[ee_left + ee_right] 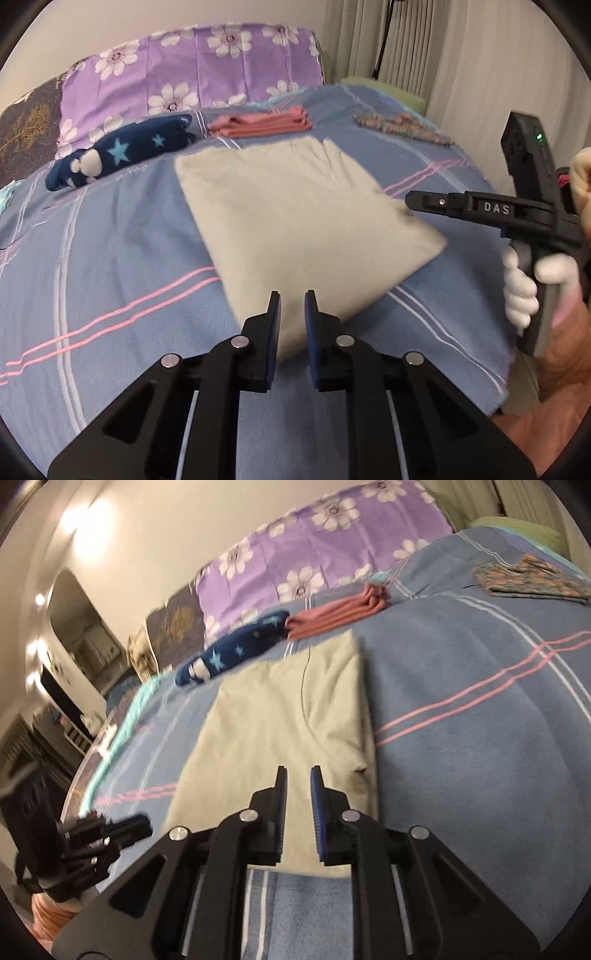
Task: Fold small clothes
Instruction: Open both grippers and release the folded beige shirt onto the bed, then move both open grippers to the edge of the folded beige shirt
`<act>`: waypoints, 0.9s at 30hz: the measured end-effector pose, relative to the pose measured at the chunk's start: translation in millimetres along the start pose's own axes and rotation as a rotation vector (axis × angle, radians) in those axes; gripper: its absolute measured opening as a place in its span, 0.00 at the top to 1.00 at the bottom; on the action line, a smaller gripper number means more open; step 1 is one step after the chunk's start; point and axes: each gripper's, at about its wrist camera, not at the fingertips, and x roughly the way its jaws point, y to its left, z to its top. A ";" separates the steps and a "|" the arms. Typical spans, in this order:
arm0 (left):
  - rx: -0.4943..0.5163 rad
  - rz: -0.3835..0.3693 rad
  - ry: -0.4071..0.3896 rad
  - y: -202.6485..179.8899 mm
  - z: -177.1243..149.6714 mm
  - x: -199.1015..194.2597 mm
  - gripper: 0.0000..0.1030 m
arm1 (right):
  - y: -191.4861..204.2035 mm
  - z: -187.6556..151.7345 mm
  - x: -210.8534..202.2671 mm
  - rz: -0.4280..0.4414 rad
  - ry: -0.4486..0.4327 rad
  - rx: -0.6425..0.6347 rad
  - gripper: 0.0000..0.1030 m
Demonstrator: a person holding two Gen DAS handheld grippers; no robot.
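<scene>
One flat folded beige cloth (295,221)

**Both grippers slightly parted, nothing between the fingers**

The left gripper (292,306) hovers near the bed's front edge, jaws a narrow gap apart. The right gripper (298,782) does likewise, gripped by a white-gloved right hand (524,291) towards the bed's right edge.

A folded beige cloth (295,218) lies flat on the blue striped blanket (110,258). The left gripper (292,306) hovers over its near corner, jaws slightly apart, holding nothing. The right gripper (417,201) sits at its right edge. Far beyond lie a star-patterned navy garment (122,155) and a folded pink one (258,125).
</scene>
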 end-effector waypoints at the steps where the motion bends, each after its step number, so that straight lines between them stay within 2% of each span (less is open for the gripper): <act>1: -0.002 -0.001 0.033 -0.1 -1.9 12.4 0.86 | -1.5 -2.5 9.7 -0.027 0.024 -0.006 0.86; 2: 0.001 0.016 0.072 -1.0 -7.8 28.3 0.85 | -3.2 -4.5 19.1 -0.082 0.047 -0.014 0.88; 3: 0.003 0.017 0.069 -1.8 -12.3 34.4 0.85 | -9.9 -10.1 31.5 -0.173 0.079 -0.033 0.98; 6: 0.011 0.009 0.050 -1.4 -13.6 31.9 0.83 | -21.7 -10.9 28.5 -0.140 0.080 0.000 0.98; 10: 0.002 -0.006 0.063 2.2 -9.2 30.9 0.83 | -18.2 -11.5 28.5 -0.170 0.085 -0.037 0.97; 13: -0.014 -0.022 0.033 2.7 -1.5 20.0 0.83 | -11.7 -12.5 27.0 -0.203 0.083 -0.070 0.95; 18: 0.018 0.024 -0.027 3.3 11.2 7.3 0.82 | 4.9 -8.0 23.1 -0.244 0.067 -0.126 0.85; 22: 0.006 0.040 -0.019 10.7 16.9 15.1 0.81 | 19.9 -2.5 17.8 -0.273 0.028 -0.185 0.83; 27: 0.008 0.046 -0.017 13.1 22.2 20.9 0.77 | 25.3 3.7 21.1 -0.278 0.020 -0.204 0.83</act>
